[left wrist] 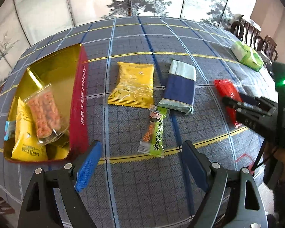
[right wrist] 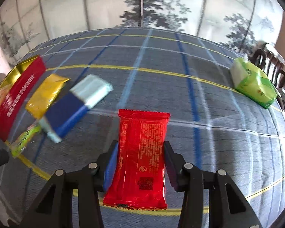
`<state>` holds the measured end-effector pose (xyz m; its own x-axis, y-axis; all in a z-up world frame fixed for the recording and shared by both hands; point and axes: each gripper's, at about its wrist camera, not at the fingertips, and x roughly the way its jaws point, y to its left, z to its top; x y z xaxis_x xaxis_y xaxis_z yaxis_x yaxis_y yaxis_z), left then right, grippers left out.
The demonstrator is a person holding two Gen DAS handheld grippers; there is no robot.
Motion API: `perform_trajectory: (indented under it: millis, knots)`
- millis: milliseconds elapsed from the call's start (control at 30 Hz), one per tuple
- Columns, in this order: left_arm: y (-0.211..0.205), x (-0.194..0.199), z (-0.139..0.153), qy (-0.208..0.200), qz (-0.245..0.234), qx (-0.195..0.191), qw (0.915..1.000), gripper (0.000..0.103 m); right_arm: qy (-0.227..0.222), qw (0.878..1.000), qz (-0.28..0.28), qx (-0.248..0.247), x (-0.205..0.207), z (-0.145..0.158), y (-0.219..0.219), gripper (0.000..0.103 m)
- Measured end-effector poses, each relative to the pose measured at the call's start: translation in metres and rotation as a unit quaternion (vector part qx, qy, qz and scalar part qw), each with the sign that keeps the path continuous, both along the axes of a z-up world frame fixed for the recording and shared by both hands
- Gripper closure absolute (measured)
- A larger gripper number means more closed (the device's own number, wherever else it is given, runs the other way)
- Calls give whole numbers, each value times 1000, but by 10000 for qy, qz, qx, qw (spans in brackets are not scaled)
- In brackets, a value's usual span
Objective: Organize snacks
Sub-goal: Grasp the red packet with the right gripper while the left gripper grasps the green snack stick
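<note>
My right gripper (right wrist: pixel 140 148) is shut on a red snack packet (right wrist: pixel 140 152) and holds it above the table; it also shows at the right of the left wrist view (left wrist: pixel 226 93). My left gripper (left wrist: pixel 140 150) is open and empty, just in front of a green snack stick (left wrist: pixel 154 133). A yellow packet (left wrist: pixel 133 83) and a blue and pale green packet (left wrist: pixel 180 89) lie beyond it. A red tin with a gold inside (left wrist: pixel 66 72) at the left holds a clear bag of orange snacks (left wrist: pixel 45 115) and a yellow packet (left wrist: pixel 26 144).
A green and white tissue pack (right wrist: pixel 254 83) lies at the far right of the plaid tablecloth (left wrist: pixel 142 41). Dark wooden chairs (left wrist: pixel 256 36) stand beyond the right edge. A painted screen stands behind the table.
</note>
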<state>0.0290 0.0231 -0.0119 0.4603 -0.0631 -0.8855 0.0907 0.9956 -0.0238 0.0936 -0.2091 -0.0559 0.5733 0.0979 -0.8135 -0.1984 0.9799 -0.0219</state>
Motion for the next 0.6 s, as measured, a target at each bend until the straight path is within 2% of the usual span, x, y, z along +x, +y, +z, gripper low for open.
perform_trajectory:
  millis: [367,467,533,600]
  knots:
    - [-8,14,-15,68,-191,176,9996,28,-266,9996,17,38,21,-4,-21,57]
    - [-9,17,-18,92,-244,146,9996,36,-328,9994,25,96,21,-5,-24,56]
    - [-9,19,-20,96,-309,107,9994,46,-318,9994,14,136,22,-6,-25,56]
    - [-10,22,-23,136,-333,80,9993,49,-317,9994,17,130,22,-5,-24,56]
